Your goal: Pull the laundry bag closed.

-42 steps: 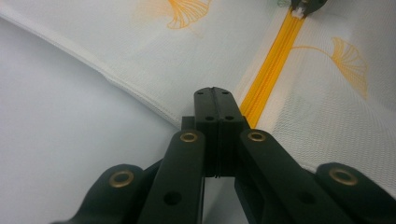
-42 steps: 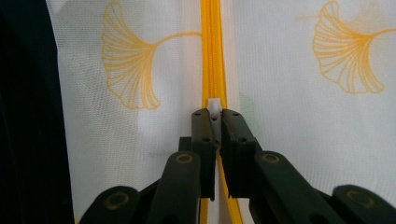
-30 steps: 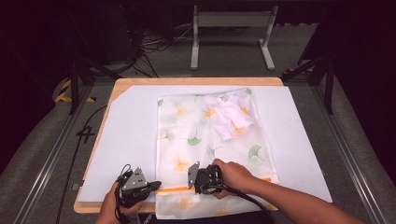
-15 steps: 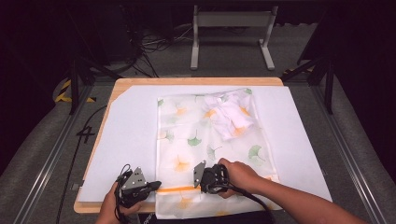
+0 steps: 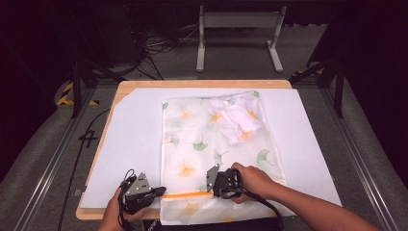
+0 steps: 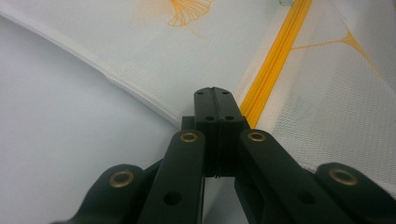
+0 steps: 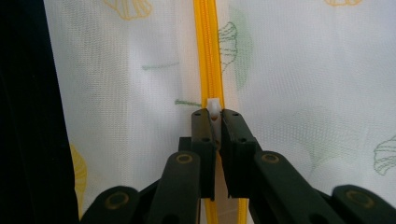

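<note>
A white mesh bag (image 5: 211, 139) printed with ginkgo leaves lies flat on the white sheet, with a pale garment (image 5: 238, 120) inside near its far end. An orange zipper (image 5: 185, 195) runs across the bag's near end. My left gripper (image 5: 161, 191) is at the bag's left edge, beside the zipper's end. Its jaws are shut on the bag's hem (image 6: 154, 100) next to the zipper (image 6: 275, 56). My right gripper (image 5: 210, 191) sits farther right along the zipper. It (image 7: 214, 116) is shut on the small white zipper pull (image 7: 214, 106).
The white sheet (image 5: 130, 139) covers a wooden table (image 5: 192, 83), and the bag's near end reaches the front edge. A metal stand (image 5: 238, 19) and cables lie on the floor behind. Grey rails run along both sides of the table.
My right gripper has slid slightly to the right along the zipper, so a longer stretch of orange shows between the two grippers. The left gripper has stayed put.
</note>
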Demonstrator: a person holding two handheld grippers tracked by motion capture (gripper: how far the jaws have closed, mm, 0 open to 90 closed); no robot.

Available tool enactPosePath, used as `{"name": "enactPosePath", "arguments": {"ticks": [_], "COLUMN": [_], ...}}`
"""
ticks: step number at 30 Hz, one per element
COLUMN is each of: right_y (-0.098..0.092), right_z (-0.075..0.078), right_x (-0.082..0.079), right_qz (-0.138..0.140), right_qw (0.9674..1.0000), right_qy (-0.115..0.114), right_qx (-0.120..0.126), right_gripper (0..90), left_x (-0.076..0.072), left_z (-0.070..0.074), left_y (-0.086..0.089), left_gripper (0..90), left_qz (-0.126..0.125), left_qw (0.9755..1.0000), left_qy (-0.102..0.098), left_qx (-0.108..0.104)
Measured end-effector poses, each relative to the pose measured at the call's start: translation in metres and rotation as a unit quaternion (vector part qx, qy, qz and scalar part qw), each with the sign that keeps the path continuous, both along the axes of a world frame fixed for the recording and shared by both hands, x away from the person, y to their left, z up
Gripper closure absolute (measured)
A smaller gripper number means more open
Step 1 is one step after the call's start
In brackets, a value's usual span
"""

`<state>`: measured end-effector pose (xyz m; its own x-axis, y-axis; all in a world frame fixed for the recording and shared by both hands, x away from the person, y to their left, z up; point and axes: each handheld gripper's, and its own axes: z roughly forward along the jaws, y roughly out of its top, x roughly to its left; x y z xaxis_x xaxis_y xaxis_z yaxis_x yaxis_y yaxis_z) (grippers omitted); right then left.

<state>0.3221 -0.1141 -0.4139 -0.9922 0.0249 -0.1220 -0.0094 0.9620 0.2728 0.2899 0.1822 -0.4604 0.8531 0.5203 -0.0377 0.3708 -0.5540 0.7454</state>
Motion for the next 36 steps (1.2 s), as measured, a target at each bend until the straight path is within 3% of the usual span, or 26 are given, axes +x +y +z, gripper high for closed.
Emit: {"name": "enactPosePath", "arguments": {"ticks": [27, 36], "right_y": [-0.023, -0.041], "right_z": [0.002, 0.003], "right_x": [0.002, 0.004], "right_qz": [-0.013, -0.028], "right_qw": [0.9998, 0.9993], "right_qy": [0.003, 0.008], "right_qx": [-0.017, -0.022], "right_gripper": [84.1, 84.1], "left_x": [0.001, 0.001], "left_z": [-0.001, -0.001], "left_y": [0.002, 0.002], "left_gripper": [90.0, 90.0], "left_qz": [-0.003, -0.003], "left_qw": [1.0, 1.0], "left_qy": [0.002, 0.003], "left_qx": [-0.007, -0.008]}}
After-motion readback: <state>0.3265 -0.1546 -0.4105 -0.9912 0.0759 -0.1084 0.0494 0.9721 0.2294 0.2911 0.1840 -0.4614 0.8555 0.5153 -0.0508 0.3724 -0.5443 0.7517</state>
